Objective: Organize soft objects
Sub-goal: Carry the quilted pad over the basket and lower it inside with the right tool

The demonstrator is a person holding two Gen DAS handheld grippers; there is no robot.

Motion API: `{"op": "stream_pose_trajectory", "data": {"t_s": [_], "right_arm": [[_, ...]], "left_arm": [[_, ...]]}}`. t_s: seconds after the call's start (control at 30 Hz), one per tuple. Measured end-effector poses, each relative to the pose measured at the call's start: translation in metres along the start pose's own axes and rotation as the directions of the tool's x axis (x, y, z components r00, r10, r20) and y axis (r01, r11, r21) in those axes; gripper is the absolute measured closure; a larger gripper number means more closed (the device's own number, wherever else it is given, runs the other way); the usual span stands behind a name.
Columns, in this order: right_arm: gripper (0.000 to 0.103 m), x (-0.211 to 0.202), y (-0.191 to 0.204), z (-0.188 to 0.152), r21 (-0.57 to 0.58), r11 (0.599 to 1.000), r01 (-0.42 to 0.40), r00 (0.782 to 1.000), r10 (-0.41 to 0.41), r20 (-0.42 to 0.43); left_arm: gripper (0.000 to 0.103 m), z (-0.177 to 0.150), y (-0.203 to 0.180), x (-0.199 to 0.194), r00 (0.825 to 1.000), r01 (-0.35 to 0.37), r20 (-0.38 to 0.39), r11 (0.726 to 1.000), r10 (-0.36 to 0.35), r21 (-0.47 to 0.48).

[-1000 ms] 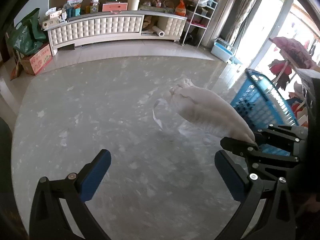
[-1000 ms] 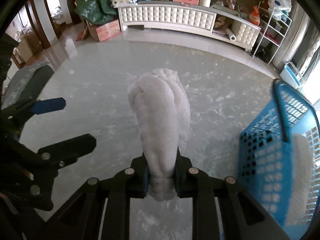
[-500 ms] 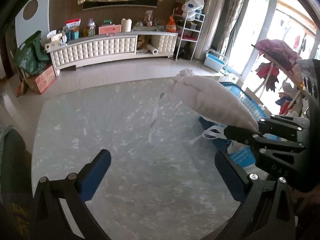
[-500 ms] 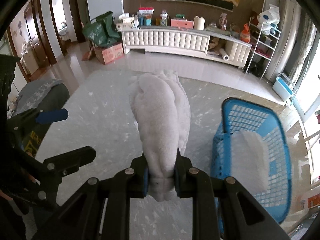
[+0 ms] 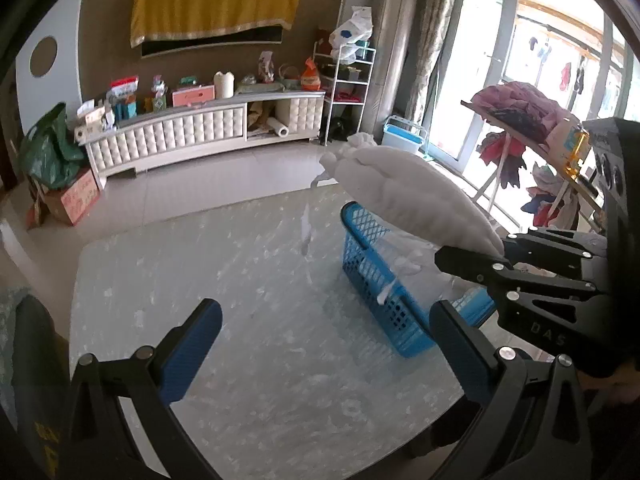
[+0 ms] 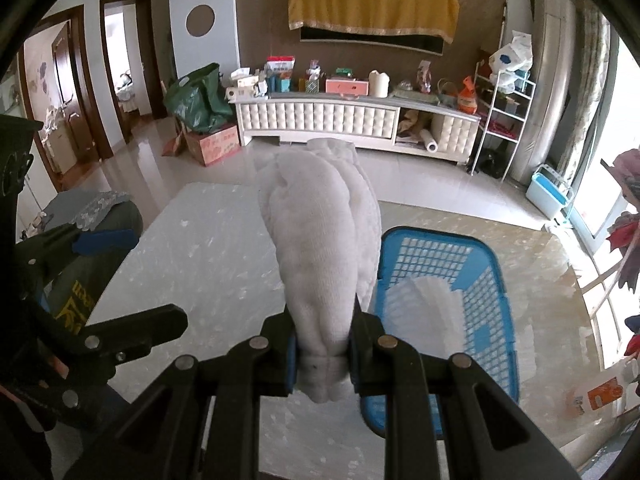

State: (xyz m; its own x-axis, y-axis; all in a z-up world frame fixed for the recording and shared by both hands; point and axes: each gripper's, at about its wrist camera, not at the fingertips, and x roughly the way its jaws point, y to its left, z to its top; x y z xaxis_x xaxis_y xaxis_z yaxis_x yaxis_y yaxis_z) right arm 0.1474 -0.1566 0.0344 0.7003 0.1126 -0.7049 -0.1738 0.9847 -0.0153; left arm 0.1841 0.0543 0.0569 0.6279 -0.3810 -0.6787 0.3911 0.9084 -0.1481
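The rolled white terry-cloth towel [image 6: 320,248] is clamped at its near end between the blue pads of the right tool [image 6: 322,354] and juts forward in the air, above the near rim of the blue plastic mesh basket [image 6: 486,280]. Its far end flares into loose folds; the underside is hidden in both views, and the right wrist view does not settle whether it hangs over the basket's interior or just beside the rim. Inside the basket lies another white folded cloth [image 6: 432,300], partly hidden by the held towel. The basket's near corner is cut off behind the right tool's frame. It stands at the right edge of the pale marbled worktop [image 5: 248,280], whose near edge is lost under the tools.

The left tool [image 5: 326,344] stands wide, nothing between its blue pads, over the worktop's near part.

Against the pictures a second ago, the towel and right tool have risen and shifted toward the basket, more of the basket and the room wall now shows, and the grip on the towel looks unchanged.
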Motion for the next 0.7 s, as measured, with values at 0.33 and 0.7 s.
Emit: {"op": "stream_pose_trajectory", "data": {"t_s": [0.33,0.7], "right_arm": [[0.085,-0.012,-0.033,-0.013,0.057,0.997,0.045,0.999,-0.046,0.025],[0.084,-0.007,-0.062,-0.029,0.125,0.990,0.066,0.998,-0.067,0.001]], "left_arm": [[0.000,0.022,-0.043,0.017,1.000,0.027,-0.001,0.998,-0.027,0.062],[0.000,0.027,-0.082,0.054,0.998,0.059,-0.036,0.992,-0.055,0.108]]}}
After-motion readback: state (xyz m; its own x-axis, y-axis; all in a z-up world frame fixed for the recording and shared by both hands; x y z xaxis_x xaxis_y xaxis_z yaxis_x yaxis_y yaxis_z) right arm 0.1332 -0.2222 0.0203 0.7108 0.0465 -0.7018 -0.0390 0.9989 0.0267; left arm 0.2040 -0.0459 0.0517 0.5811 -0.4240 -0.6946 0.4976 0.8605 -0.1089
